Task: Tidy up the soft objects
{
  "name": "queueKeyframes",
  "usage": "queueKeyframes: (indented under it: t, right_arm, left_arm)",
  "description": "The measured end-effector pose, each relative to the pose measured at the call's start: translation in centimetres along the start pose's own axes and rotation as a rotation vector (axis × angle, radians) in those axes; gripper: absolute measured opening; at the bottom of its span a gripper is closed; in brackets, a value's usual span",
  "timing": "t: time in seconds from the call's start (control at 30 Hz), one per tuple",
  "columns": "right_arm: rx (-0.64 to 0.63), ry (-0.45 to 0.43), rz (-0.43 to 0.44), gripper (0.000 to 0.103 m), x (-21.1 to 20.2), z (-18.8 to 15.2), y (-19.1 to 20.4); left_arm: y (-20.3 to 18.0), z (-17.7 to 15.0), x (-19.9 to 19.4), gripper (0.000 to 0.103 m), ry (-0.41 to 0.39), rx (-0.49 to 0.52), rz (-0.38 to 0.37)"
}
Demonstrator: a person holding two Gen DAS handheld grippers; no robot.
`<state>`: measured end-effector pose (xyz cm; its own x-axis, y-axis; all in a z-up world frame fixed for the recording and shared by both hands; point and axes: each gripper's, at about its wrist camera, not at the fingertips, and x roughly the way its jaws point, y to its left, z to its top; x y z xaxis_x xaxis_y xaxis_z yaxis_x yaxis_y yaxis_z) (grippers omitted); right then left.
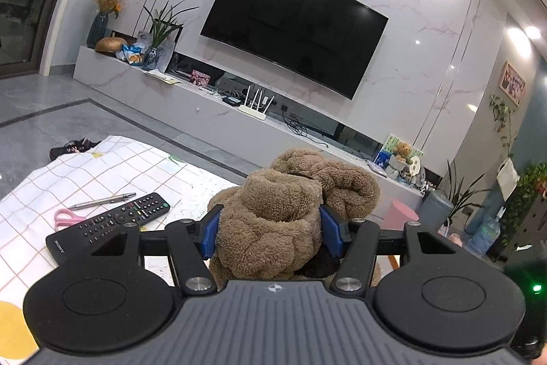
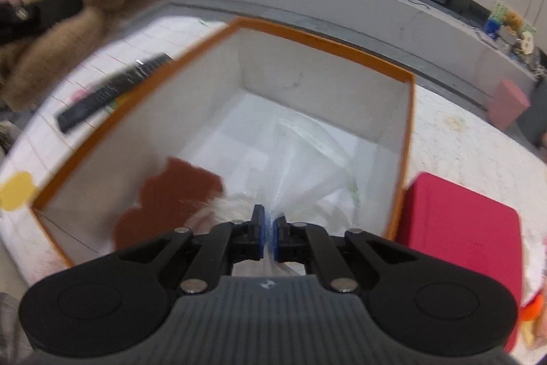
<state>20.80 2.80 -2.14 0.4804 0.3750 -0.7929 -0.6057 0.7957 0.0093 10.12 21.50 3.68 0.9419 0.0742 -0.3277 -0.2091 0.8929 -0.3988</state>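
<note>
Brown plush toy (image 1: 273,214) is clamped in the left tongs (image 1: 270,230), held nearly level above the tabletop (image 1: 102,173).
Clear plastic bag (image 2: 307,166) is pinched by the closed right tongs (image 2: 269,231), angled down into the orange-rimmed box (image 2: 328,45), whose floor is largely unoccupied.

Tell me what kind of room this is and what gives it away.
Most likely a home living room: a wall-mounted TV above a long low media console holding a router and potted plants, with a remote control on a checked cloth in front.
</note>
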Motion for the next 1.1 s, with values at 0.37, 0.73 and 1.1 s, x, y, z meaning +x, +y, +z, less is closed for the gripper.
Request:
queueKeyframes:
  t: [0.37, 0.73, 1.1]
  right_arm:
    - [-0.173, 0.095, -0.161, 0.002, 1.0, -0.7, 2.3]
    - [-0.247, 0.131, -0.212, 0.044, 0.1, -1.0, 1.1]
    - [-0.274, -0.119, -0.252, 0.097, -4.6, -2.5, 2.2]
  left_arm:
    - [-0.2, -0.2, -0.4, 0.067, -0.012, -0.005, -0.040]
    - [-1.9, -0.8, 0.6, 0.067, 0.031, 0.038, -0.103]
    - [-5.6, -2.2, 4.0, 0.067, 0.063, 0.141, -0.092]
